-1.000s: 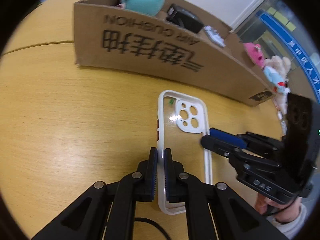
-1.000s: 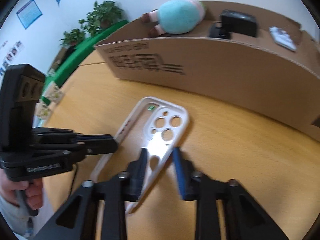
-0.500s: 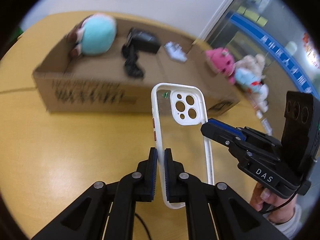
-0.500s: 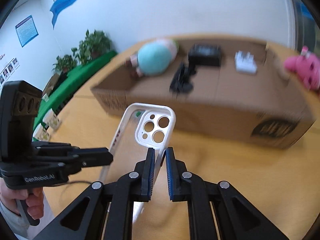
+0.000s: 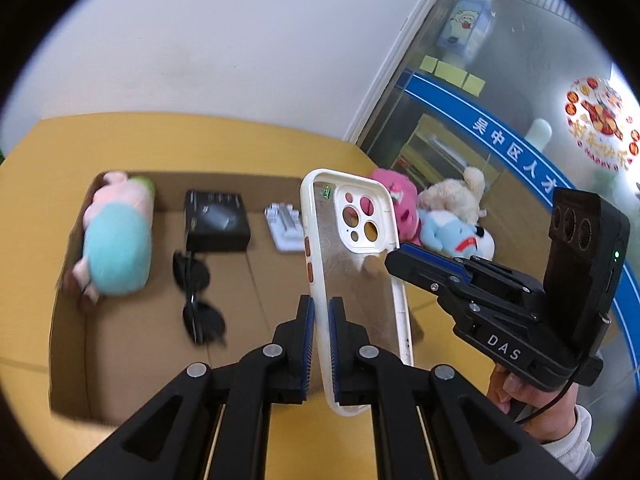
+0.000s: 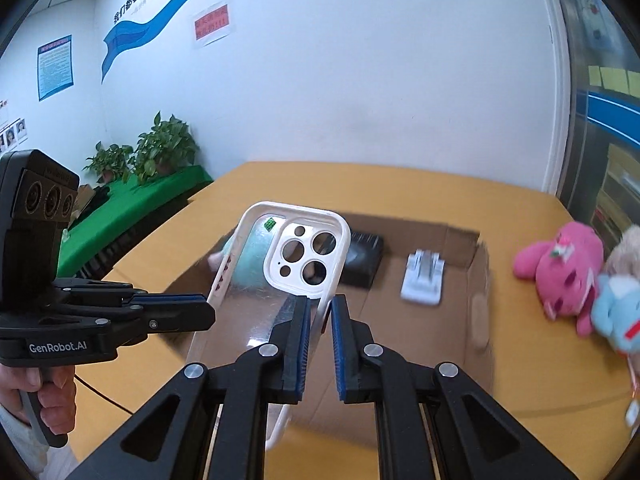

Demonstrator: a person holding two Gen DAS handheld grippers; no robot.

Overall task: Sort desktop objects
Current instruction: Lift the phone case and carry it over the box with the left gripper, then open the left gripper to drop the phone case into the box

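Note:
Both grippers hold a clear phone case [image 5: 352,264] with a white rim, raised over the open cardboard box [image 5: 68,320]. My left gripper [image 5: 320,312] is shut on the case's left rim. My right gripper [image 6: 319,312] is shut on its right rim; the case [image 6: 256,296] shows in the right wrist view too. In the box lie a teal and pink plush [image 5: 116,248], a black box [image 5: 216,220], black sunglasses [image 5: 196,300] and a white charger [image 5: 286,228].
Three plush toys, pink [image 5: 400,208], beige [image 5: 456,196] and blue [image 5: 456,236], lie on the wooden table [image 5: 256,140] right of the box. A wall stands behind the table. A green-covered table with plants [image 6: 152,156] is far left in the right wrist view.
Both grippers lifted the phone case off the table and carried it up and over the box. The right gripper closed on the case's rim.

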